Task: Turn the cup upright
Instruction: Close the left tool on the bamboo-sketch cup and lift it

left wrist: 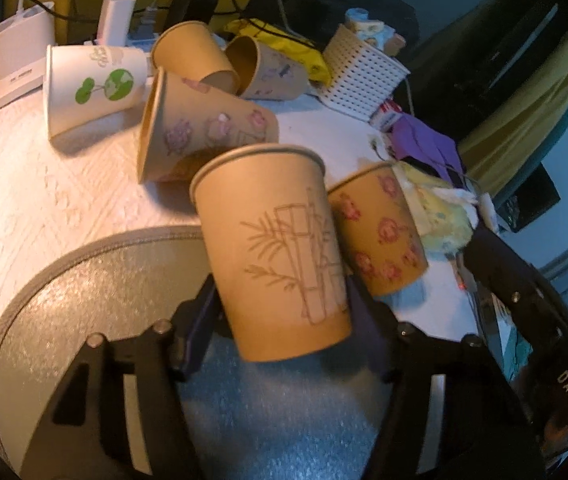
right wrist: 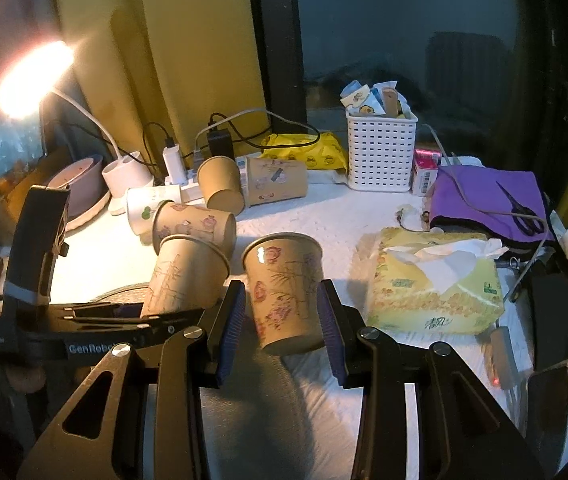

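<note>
My left gripper (left wrist: 280,312) is shut on a brown paper cup with a bamboo drawing (left wrist: 272,248), held mouth up and slightly tilted above a round grey mat (left wrist: 84,280). My right gripper (right wrist: 282,312) is shut on a brown cup with pink flowers (right wrist: 284,292), also mouth up; it shows in the left wrist view (left wrist: 379,236) just right of the bamboo cup. The bamboo cup (right wrist: 184,276) and the left gripper (right wrist: 144,312) show in the right wrist view. Several more cups lie on their sides behind: a flowered one (left wrist: 204,128), a white one (left wrist: 92,88), two brown ones (left wrist: 192,56).
A white basket (right wrist: 379,152), a yellow tissue box (right wrist: 431,280), purple cloth with scissors (right wrist: 487,204), a lit desk lamp (right wrist: 32,80), chargers and cables (right wrist: 212,136) crowd the back and right of the white table (right wrist: 323,216).
</note>
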Tool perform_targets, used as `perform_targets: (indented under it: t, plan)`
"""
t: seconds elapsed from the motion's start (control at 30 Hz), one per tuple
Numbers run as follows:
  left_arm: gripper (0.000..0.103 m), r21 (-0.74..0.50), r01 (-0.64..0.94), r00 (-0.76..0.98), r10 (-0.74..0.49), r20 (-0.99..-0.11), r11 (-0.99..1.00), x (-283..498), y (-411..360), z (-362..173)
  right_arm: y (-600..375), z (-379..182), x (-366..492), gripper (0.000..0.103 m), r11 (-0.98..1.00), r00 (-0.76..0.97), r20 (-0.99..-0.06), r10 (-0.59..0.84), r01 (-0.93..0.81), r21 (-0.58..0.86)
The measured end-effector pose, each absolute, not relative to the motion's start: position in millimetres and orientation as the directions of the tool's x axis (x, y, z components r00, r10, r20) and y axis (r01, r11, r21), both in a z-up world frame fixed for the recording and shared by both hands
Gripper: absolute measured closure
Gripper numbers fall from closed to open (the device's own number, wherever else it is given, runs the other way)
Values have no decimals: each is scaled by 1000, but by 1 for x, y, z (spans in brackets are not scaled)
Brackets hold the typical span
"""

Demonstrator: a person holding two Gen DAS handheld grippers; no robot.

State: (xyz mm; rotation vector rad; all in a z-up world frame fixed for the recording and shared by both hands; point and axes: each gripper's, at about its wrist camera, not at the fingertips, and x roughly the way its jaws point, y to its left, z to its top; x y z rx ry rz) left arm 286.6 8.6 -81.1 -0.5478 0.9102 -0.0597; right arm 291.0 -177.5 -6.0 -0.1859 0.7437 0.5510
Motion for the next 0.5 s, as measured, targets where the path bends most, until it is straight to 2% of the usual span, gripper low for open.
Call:
perform_targets:
  t: [0.5]
  plan:
    - [40, -420, -60, 693, -265, -670, 906, 209, 1, -54, -166, 13, 241, 64, 841, 598, -685, 417, -540, 40]
